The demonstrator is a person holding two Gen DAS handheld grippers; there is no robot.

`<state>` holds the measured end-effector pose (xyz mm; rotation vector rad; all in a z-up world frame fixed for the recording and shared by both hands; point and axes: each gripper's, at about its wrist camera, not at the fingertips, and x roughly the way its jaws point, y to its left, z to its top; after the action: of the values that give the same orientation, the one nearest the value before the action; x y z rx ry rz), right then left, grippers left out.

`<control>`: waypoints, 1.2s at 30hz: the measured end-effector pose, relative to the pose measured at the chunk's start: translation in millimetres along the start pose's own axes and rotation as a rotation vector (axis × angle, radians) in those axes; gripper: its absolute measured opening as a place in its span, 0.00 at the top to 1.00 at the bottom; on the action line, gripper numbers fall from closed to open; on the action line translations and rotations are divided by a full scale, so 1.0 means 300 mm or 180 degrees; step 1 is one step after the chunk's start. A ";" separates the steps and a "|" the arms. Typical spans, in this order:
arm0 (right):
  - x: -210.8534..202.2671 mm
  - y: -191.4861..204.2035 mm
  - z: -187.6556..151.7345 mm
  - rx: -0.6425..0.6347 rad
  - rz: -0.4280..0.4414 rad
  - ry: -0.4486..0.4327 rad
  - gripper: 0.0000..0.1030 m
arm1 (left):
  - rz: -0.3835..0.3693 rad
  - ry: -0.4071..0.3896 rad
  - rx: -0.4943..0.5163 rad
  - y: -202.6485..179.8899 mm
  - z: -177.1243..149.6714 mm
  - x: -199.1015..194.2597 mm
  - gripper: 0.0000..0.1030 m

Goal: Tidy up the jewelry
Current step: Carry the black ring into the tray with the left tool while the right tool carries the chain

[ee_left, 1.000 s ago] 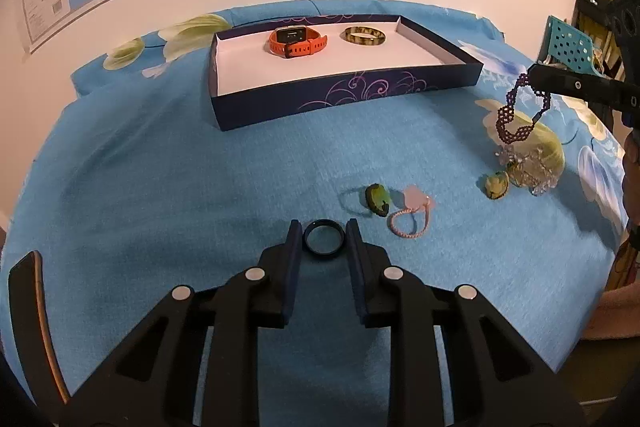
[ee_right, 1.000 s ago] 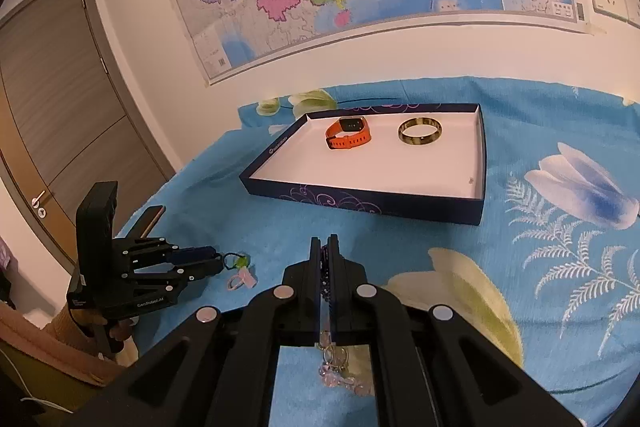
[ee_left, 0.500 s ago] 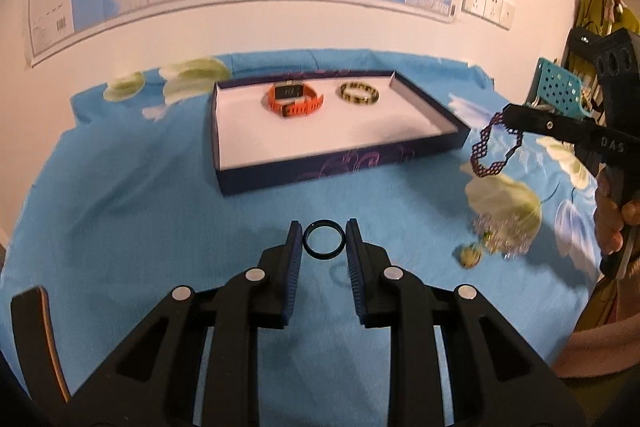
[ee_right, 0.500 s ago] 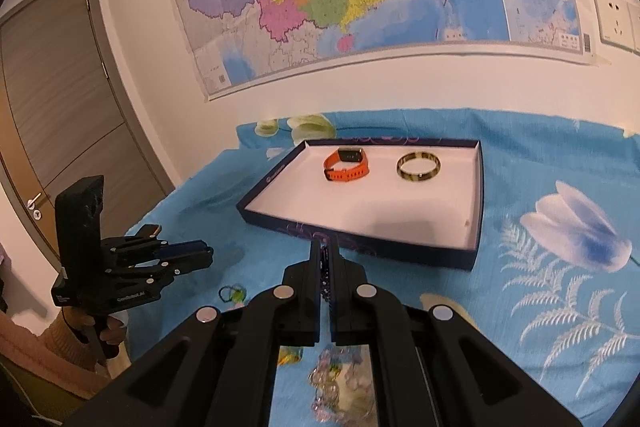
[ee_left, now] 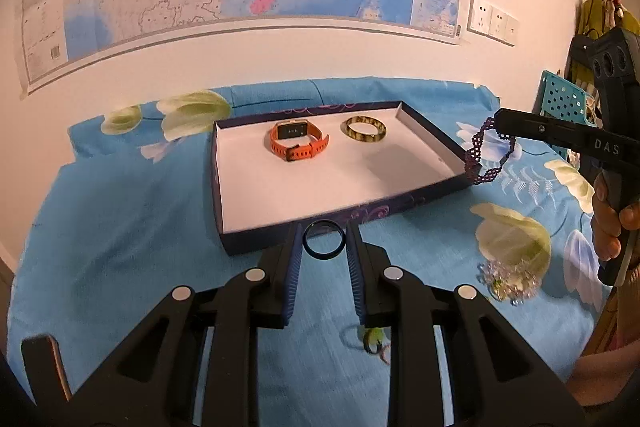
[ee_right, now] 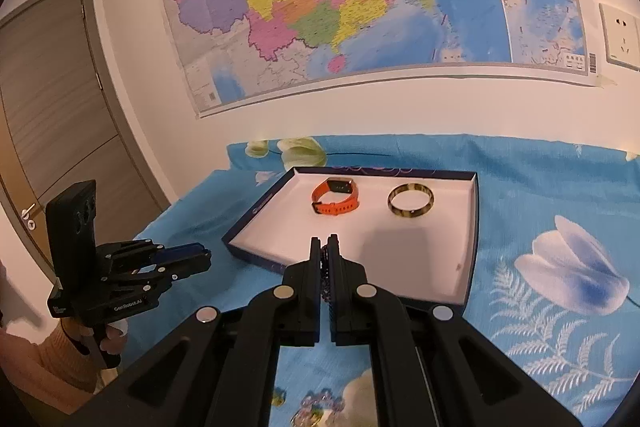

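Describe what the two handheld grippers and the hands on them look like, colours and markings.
Both grippers are matte black plastic with round silver bolt heads. The left gripper has ribbed blue finger pads and white "GenRobot.AI" lettering. The right gripper shows "DAS" on its side. The left hand wears an orange-tan knit sleeve; the right hand is bare.

The left gripper is held level above the cloth, its fingers clamping a dark ring; the right gripper is raised, fingers pinched together on a purple beaded bracelet. Each is gripped from below by a hand.

tablecloth: woven cloth, matt | watch strap: smooth rubbery | bangle: glossy
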<state>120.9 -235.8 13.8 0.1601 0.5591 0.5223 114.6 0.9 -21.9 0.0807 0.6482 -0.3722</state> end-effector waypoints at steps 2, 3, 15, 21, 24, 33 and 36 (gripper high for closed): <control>0.016 -0.011 0.015 0.0014 0.0002 0.0003 0.98 | -0.0007 -0.0008 0.0004 0.001 0.013 0.010 0.78; 0.023 -0.019 0.022 0.0039 0.0009 0.0001 0.98 | -0.0007 -0.0011 0.0002 0.003 0.020 0.017 0.78; 0.128 -0.094 0.091 0.0063 -0.0206 0.0017 0.98 | 0.0017 0.0018 0.0032 0.024 0.099 0.114 0.78; 0.188 -0.141 0.119 0.0117 -0.0286 0.0064 0.98 | 0.0068 0.0065 0.0042 0.033 0.128 0.172 0.78; 0.214 -0.157 0.129 0.0130 -0.0308 0.0095 0.98 | 0.0078 0.0100 0.0036 0.038 0.141 0.207 0.78; 0.285 -0.176 0.143 0.0097 -0.0413 0.0170 0.98 | 0.0100 0.0207 0.0016 0.058 0.170 0.288 0.78; 0.306 -0.183 0.141 0.0082 -0.0459 0.0198 0.98 | 0.0123 0.0240 0.0033 0.056 0.173 0.310 0.78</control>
<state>233.7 -236.0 -8.9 0.1273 0.6333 0.3809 218.9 -22.3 -37.2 0.1173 0.7184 -0.3366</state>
